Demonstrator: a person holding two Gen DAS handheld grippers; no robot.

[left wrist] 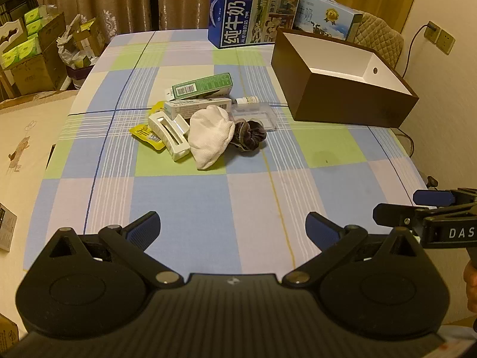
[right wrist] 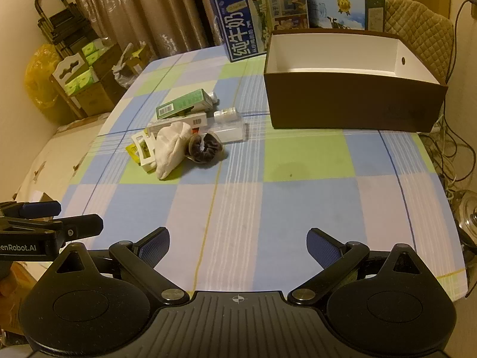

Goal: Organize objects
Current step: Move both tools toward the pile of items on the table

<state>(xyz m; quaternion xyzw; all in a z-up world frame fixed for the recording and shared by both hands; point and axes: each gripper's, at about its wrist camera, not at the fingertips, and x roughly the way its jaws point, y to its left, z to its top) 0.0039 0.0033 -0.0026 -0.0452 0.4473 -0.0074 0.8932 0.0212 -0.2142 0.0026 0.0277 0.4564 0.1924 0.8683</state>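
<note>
- Checked cloth covers the tabletop (left wrist: pixel 190 208); small items pile mid-cloth, a white sock (left wrist: pixel 210 137) on top.
- Brown box (right wrist: pixel 351 104) sits empty.
- Left tongs (left wrist: pixel 232 226) and right tongs (right wrist: pixel 238 243) both gape apart, holding nothing.

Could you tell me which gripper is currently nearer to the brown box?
Right. The right gripper sits on the side of the brown box, which lies ahead; the left gripper is further left, facing the clutter pile.
</note>
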